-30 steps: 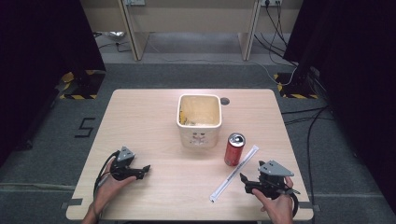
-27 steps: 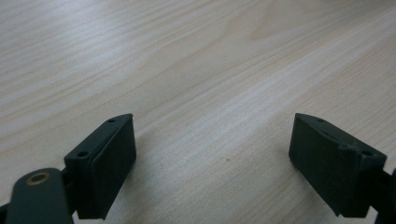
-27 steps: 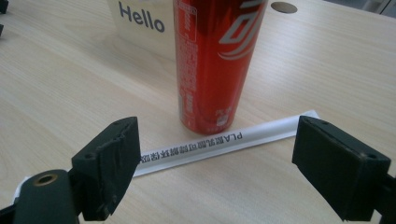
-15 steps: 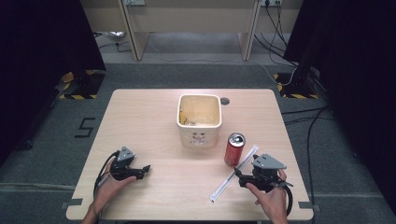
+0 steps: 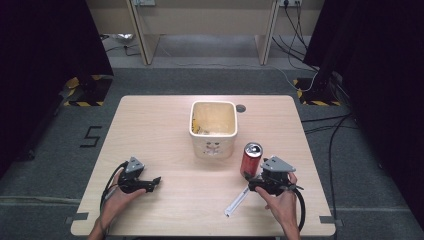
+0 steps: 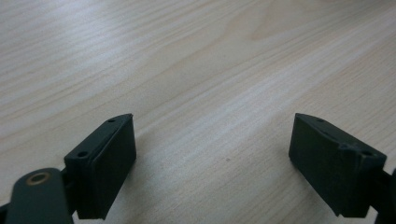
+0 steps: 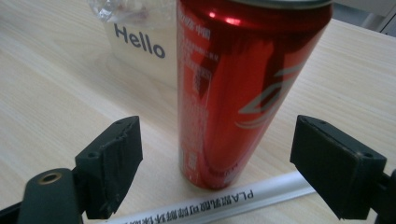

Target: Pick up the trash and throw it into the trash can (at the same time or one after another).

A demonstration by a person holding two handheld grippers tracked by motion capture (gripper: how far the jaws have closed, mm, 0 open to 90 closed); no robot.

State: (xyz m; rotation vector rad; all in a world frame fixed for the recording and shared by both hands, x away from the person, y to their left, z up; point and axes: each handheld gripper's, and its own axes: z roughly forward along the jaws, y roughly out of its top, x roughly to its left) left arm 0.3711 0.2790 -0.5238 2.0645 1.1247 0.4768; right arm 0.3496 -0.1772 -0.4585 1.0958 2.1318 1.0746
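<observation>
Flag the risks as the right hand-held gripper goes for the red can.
1. The red can stands tall and narrow between the open jaws of the right hand-held gripper; a jaw nudging it off-centre could tip it.
2. The white paper-wrapped straw lies against the can's base and could be dragged or pinched.
3. The cream bin stands close behind, so a push could knock the can against it.

- The left tool, at the lower left of the high view, was black, with a grey three-cornered plate on top and a black cable looping back past the hand.
- Its two jaws, low in the left gripper view, were matte black blocks with small screw holes; a brass-ringed hole sat at the lower left corner.
- The right tool, at the lower right, had the same plate and cable.
- Both forearms were bare, without sleeves.
</observation>
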